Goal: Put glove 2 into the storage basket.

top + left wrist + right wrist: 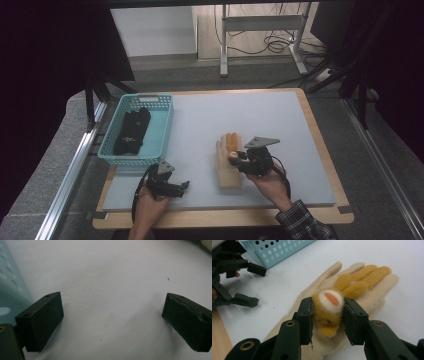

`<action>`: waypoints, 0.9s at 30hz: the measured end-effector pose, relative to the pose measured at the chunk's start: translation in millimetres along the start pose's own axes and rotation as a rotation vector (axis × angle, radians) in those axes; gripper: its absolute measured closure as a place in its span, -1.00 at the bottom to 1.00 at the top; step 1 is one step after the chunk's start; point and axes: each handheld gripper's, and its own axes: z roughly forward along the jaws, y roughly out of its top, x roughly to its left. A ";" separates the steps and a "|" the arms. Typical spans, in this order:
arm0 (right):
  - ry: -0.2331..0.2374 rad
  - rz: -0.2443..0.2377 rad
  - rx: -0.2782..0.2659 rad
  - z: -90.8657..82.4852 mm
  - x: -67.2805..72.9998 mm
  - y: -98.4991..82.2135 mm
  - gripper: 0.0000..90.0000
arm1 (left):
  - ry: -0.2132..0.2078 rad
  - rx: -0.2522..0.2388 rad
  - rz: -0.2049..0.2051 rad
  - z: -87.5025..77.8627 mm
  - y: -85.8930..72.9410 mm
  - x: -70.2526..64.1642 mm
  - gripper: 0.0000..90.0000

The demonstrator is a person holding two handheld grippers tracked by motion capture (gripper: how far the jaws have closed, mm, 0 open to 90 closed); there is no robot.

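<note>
High view: the right gripper (239, 159) sits at the near right part of the pale table mat (300, 130), its 2 jaws closed on a mustard-yellow glove (231, 145) that lies on top of a cream glove (227, 167). The cream glove rests flat on the mat with its fingers pointing away from the person, its cuff just beside the person's right hand (270, 180). The left gripper (182, 187) is held low near the front edge, well apart from the gloves, its jaws spread. A teal basket (162, 127) stands at the far left of the mat with a dark item (131, 131) inside.

Left gripper view: the 2 black jaws stand wide with bare mat between them; the basket's wall (10, 287) shows at the left edge.

Right gripper view: the right gripper (328, 313) pinches the mustard-yellow glove (329, 312) by its cuff end, where a white patch with an orange centre faces up, both pads pressing its sides. The yellow fingers (364, 277) stretch out over the cream glove (367, 300) beneath. The left gripper (253, 285) shows at the upper left, jaws parted, near the basket (274, 250).
</note>
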 end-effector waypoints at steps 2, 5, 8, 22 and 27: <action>-0.008 0.004 0.005 4.7 0.8 -2.7 0.35 | 0.000 0.000 0.001 0.0 0.0 0.0 -0.91; -0.017 0.008 0.009 8.5 -0.7 -5.3 0.34 | 0.001 0.000 0.003 -0.1 0.0 0.2 -0.91; -0.021 0.017 0.029 15.6 -4.0 -11.5 0.30 | 0.001 0.000 0.001 -0.1 -0.1 0.0 -0.91; -0.033 0.004 -0.012 -0.8 -13.7 -8.3 -0.06 | 0.002 -0.004 0.000 0.0 -0.3 -0.3 -0.91; -0.052 0.008 -0.018 -14.7 -29.3 -11.8 -0.11 | 0.002 -0.004 -0.003 0.0 -0.4 -0.5 -0.91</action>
